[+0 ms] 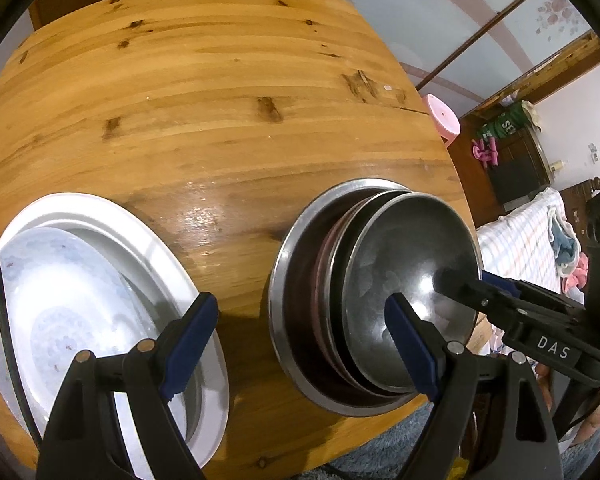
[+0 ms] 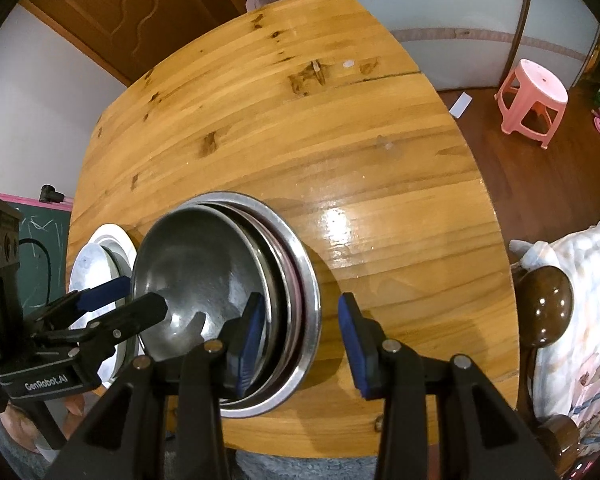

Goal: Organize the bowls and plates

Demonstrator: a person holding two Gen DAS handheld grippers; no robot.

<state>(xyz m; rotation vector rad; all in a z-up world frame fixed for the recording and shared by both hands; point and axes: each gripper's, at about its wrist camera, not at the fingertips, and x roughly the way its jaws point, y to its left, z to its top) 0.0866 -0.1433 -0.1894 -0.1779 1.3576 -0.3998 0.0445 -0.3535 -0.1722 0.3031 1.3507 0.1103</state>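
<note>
both tongs spread, left tongs (image 1: 300, 332) and right tongs (image 2: 300, 332) straddling steel bowls (image 1: 404, 280).

Glossy pine worktop (image 2: 340, 152) catches a bright ceiling glare; beyond it sits a pink plastic stool (image 2: 534, 98) on dark wood floor (image 2: 480, 128), with a brown panelled door (image 2: 140, 12) behind and a checked bedspread (image 1: 516, 240) alongside.

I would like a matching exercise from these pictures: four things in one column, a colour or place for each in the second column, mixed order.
Things:
1. top bowl
2. plates
3. stool
4. table

Descriptions:
A. pink, on the floor
B. wooden, with dark knots
C. white, stacked near the left gripper
D. shiny metal, nested in other bowls

Pairs: 1-D, 2-C, 3-A, 4-B
</note>
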